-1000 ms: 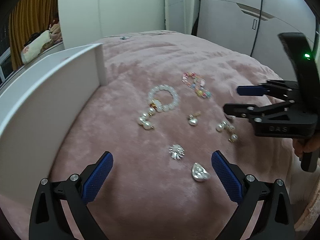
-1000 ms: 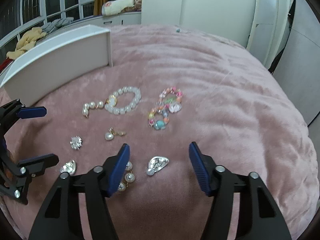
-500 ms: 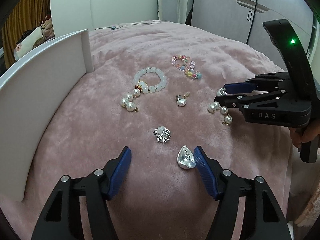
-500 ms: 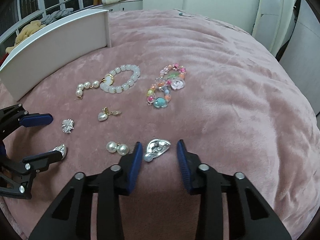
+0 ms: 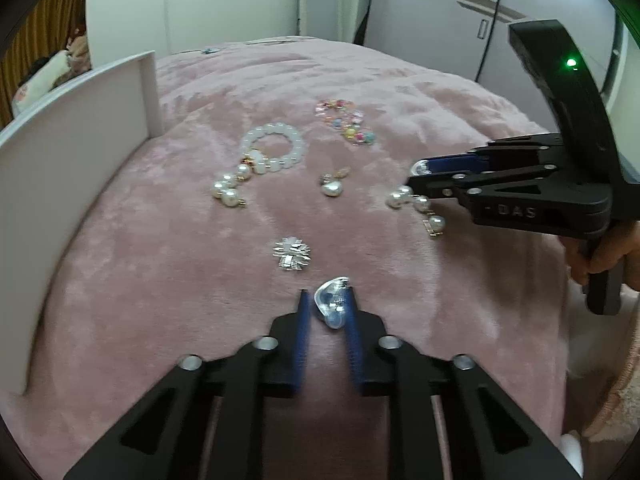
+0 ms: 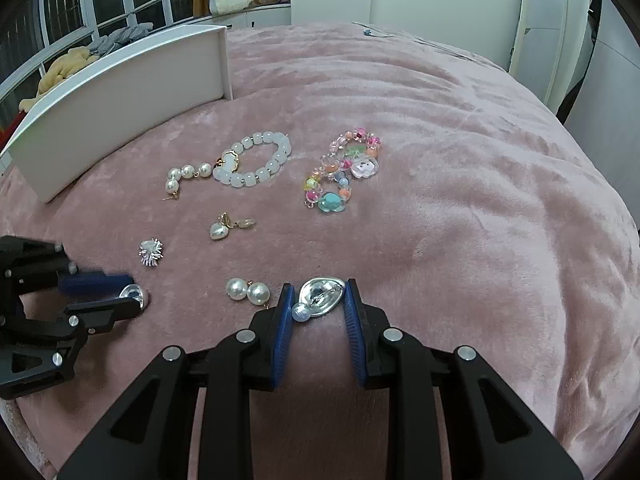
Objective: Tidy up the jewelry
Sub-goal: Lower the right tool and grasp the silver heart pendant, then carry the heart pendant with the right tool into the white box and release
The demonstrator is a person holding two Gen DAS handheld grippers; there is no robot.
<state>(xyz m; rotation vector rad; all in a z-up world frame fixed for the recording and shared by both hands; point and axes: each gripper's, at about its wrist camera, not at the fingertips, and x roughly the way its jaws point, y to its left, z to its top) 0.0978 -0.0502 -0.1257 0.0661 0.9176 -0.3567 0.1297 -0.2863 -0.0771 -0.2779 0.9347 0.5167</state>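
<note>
Jewelry lies on a pink plush blanket [image 6: 460, 200]. My left gripper [image 5: 326, 304] is shut on a silver shell earring [image 5: 331, 307]; it also shows in the right wrist view [image 6: 136, 294]. My right gripper [image 6: 316, 298] is shut on the matching silver shell earring [image 6: 318, 298]. A pearl drop earring [image 6: 248, 290] lies just left of my right gripper. Further off lie a spiky silver brooch [image 6: 151, 252], a heart pearl earring [image 6: 224, 228], a white bead bracelet [image 6: 256, 160], another pearl earring [image 6: 184, 178] and a colourful bead bracelet [image 6: 344, 176].
A white open box [image 6: 120, 96] stands at the back left of the blanket, its wall also in the left wrist view [image 5: 72, 160]. White wardrobes and a window sill with clothes stand beyond the bed.
Both grippers have closed from wide open onto the two silver shell earrings. The left gripper moved forward over its earring; the right one lowered onto its own.
</note>
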